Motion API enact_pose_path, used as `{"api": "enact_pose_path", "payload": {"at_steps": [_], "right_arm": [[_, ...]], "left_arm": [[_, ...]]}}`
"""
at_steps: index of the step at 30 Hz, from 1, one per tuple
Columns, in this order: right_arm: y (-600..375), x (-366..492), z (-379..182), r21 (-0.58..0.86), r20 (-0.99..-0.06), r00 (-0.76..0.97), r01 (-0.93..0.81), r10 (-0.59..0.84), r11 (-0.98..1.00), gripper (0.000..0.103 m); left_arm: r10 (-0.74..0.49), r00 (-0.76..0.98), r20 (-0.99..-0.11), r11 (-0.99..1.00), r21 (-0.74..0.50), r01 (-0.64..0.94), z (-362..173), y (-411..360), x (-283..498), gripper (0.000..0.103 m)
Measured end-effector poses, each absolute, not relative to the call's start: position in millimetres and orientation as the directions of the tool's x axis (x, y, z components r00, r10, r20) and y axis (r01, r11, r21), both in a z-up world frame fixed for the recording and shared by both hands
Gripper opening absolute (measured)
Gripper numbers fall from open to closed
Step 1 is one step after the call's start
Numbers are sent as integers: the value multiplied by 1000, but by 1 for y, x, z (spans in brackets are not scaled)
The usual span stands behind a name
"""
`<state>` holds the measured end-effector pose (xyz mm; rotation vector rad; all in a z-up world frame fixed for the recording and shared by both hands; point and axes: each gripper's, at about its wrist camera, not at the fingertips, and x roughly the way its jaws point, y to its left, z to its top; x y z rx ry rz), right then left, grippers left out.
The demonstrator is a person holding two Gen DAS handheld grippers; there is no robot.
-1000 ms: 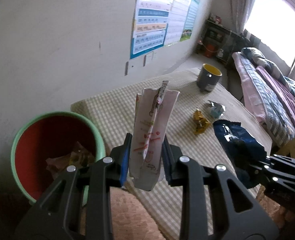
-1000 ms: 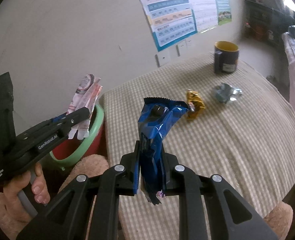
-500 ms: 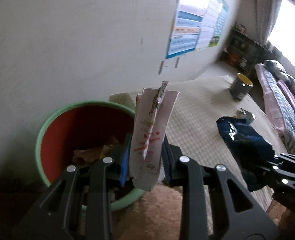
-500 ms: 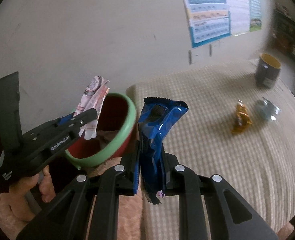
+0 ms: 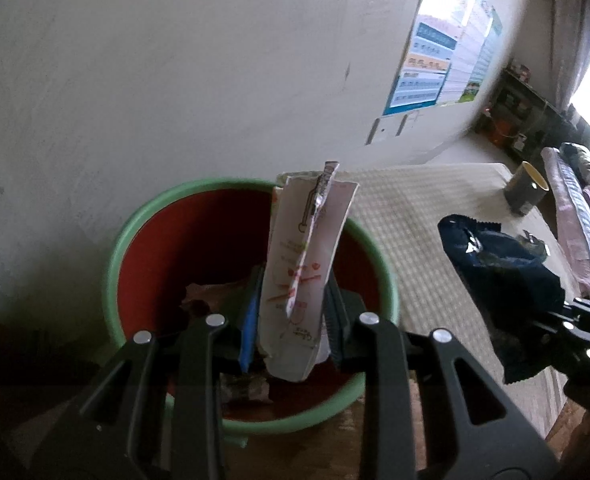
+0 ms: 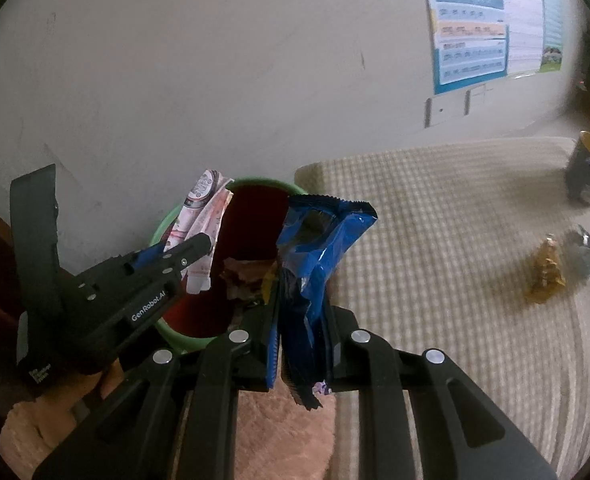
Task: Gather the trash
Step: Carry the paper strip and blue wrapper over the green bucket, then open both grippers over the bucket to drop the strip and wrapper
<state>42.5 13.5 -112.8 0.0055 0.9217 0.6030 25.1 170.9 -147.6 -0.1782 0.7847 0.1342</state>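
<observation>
Trash sat in two grips: the left gripper (image 5: 293,320) pinched a white wrapper (image 5: 305,276) over the green bin (image 5: 113,264), while the right gripper (image 6: 301,340) squeezed a blue wrapper (image 6: 319,264) just right of it.

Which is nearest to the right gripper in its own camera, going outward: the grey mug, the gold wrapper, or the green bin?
1. Green bin, just ahead on the left, beside the table.
2. Gold wrapper, out on the checked cloth to the right.
3. Grey mug, far right corner.
</observation>
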Motion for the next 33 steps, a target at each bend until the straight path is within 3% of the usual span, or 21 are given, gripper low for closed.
{"api": "enact_pose_path", "payload": {"at_steps": [14,16,17,20,23,27,33], "right_arm": [[70,72,-122,273,-758,384,-548,528,791,19],[78,78,-123,283,-755,372,-559,540,780,25],[81,78,-124,292,-752,364,-562,549,774,33],[82,80,-128,315,-749,345,-566,565,762,46],[65,83,-130,322,-741,367,-541,563,777,51],[5,95,-131,319,-729,465,-419,503,850,57],[-155,127,-138,257,-733,656,19,182,966,63]], "left_arm": [[81,656,-750,954,-133,-270,-171,208,29,28],[87,650,-755,950,-135,-283,-173,211,29,30],[91,648,-756,947,-135,-291,-174,213,29,34],[92,643,-761,939,-149,-310,-175,218,30,45],[94,645,-758,940,-147,-309,-175,218,29,46],[86,648,-757,947,-141,-290,-175,214,30,46],[66,657,-751,965,-119,-232,-173,192,36,46]]}}
